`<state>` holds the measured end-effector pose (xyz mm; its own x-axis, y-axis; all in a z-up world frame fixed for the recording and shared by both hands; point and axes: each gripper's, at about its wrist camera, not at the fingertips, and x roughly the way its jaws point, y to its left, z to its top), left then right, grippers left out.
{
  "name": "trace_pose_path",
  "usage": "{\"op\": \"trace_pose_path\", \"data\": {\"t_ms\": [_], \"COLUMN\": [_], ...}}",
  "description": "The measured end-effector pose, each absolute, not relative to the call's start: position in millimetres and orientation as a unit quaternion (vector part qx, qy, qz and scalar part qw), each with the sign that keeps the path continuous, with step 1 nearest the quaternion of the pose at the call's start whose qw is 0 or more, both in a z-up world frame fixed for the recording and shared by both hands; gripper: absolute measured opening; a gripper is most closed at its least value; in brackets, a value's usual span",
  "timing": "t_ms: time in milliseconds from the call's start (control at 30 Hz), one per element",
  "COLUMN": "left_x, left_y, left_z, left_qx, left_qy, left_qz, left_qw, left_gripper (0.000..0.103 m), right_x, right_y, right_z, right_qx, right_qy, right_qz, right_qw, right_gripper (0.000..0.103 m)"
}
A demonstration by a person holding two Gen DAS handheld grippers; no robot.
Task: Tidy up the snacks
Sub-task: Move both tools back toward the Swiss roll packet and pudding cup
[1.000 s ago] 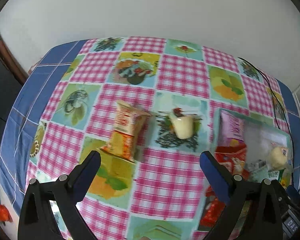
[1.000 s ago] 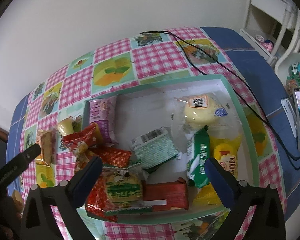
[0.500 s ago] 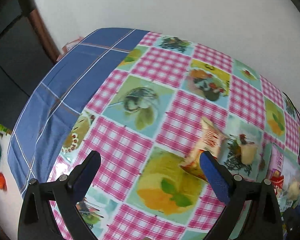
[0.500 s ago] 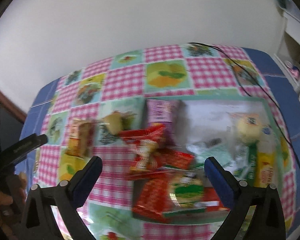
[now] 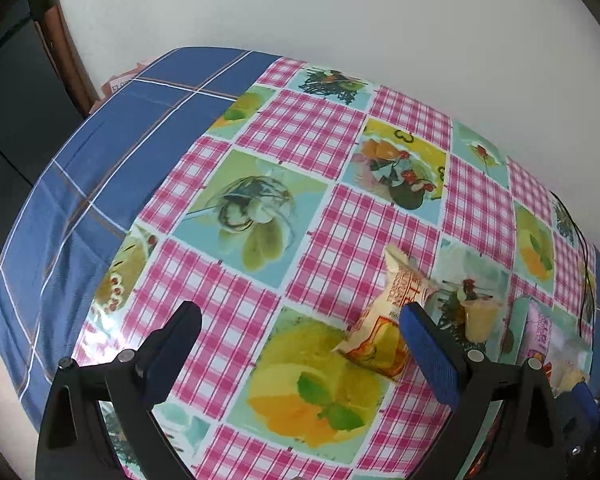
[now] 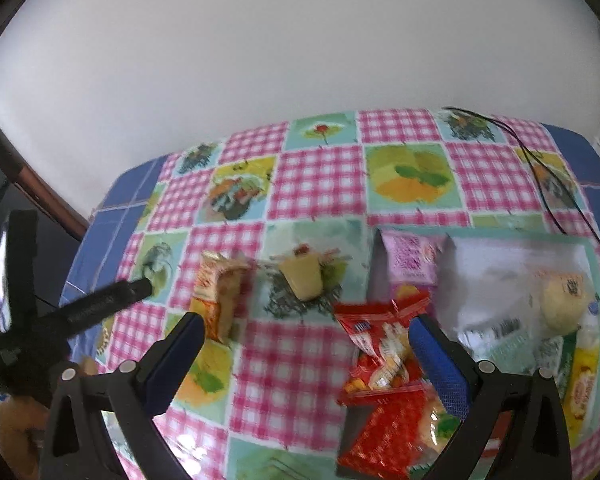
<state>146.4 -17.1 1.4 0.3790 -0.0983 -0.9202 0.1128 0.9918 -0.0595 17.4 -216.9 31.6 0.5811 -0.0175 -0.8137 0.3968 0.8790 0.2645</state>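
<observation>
Checked tablecloth [image 5: 320, 216] beneath two grippers, jaws wide apart, both empty.

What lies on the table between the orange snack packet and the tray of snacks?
In the right wrist view, a pale yellow cup-shaped snack lies between the orange packet and the tray, apart from both.

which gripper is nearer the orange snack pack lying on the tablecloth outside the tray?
Left. The left gripper has the orange snack pack beside its right finger; the right gripper hangs farther back, nearer the tray.

Glossy plastic tablecloth [image 5: 332, 216], shiny foil snack packets [image 6: 380, 340]
</observation>
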Motion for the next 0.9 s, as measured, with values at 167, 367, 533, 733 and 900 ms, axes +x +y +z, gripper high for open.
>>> {"op": "trace_pose_path", "data": {"t_ms": [167,367,533,733,900], "left_x": [158.0,172.5,179.3,183.7,184.3], "left_y": [-14.8,-11.7,-17.5,-33.8,-48.3], "left_z": [-7.7,-22.2,-31.0,-35.8,-39.1], "left_qx": [-0.002,-0.015,-0.021,-0.021,-0.020], "left_qy": [0.561,0.572,0.578,0.581,0.588], "left_qz": [-0.060,-0.062,-0.070,-0.102,-0.138], "left_qw": [0.826,0.818,0.813,0.807,0.797], "left_gripper": [0.099,0.099,0.099,0.099,0.099], "right_x": [42.5,70.2,88.2,102.6,110.5], "right_y": [-210.2,-204.0,-203.0,-207.0,-207.1], "right_z": [25.8,6.3,-9.7,-29.9,-43.5], "right_qx": [0.217,0.206,0.182,0.157,0.147], "right_qy": [0.440,0.454,0.470,0.493,0.504], "right_qz": [-0.105,-0.105,-0.111,-0.121,-0.119], "right_qw": [0.865,0.860,0.857,0.847,0.843], "right_gripper": [0.102,0.090,0.080,0.064,0.059]}}
